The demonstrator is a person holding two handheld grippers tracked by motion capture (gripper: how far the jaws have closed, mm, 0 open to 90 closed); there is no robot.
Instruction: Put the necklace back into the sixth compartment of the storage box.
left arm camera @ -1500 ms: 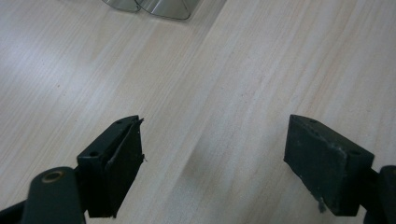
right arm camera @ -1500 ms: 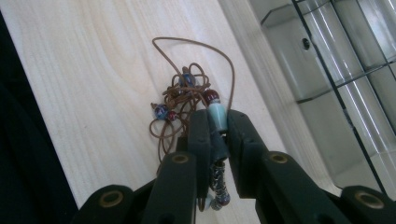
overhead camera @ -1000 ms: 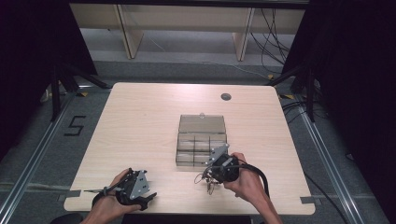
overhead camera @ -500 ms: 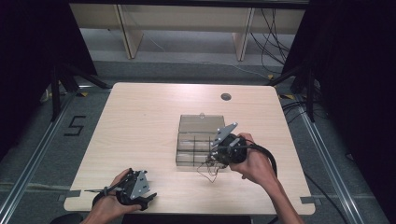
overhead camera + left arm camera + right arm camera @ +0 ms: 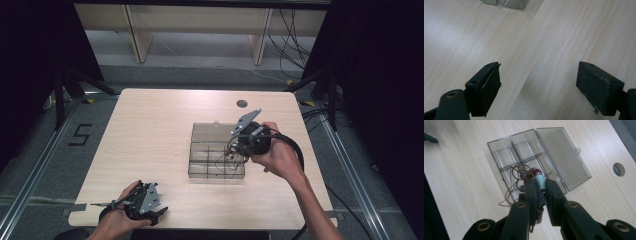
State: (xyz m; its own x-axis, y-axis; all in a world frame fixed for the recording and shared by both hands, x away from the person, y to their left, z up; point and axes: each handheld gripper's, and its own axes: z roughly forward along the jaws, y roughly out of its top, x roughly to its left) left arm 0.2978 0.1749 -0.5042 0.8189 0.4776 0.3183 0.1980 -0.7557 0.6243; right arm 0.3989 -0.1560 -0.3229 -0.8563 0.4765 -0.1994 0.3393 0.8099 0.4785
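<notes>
A clear plastic compartment box (image 5: pixel 216 162) (image 5: pixel 519 157) lies on the table with its lid (image 5: pixel 562 152) folded open flat. My right gripper (image 5: pixel 236 150) (image 5: pixel 540 185) hangs over the box's right side, shut on a beaded cord. The cord's pale blue bead (image 5: pixel 540 182) sits between the jaws, dark red beads (image 5: pixel 535 172) cluster just past it, and thin brown cord (image 5: pixel 510 192) dangles into the box. My left gripper (image 5: pixel 152 205) (image 5: pixel 537 85) rests at the table's front left edge, open, with bare tabletop between its jaws.
The light wooden table (image 5: pixel 150 135) has a round cable hole (image 5: pixel 242 103) (image 5: pixel 618 169) at the back right. Dark frame legs and cables surround the table on the floor. A corner of the clear box (image 5: pixel 504 3) shows far ahead of the left gripper.
My right gripper has lifted the beaded cord from the table in front of the box and carried it back and up over the box. The left gripper has stayed put.
</notes>
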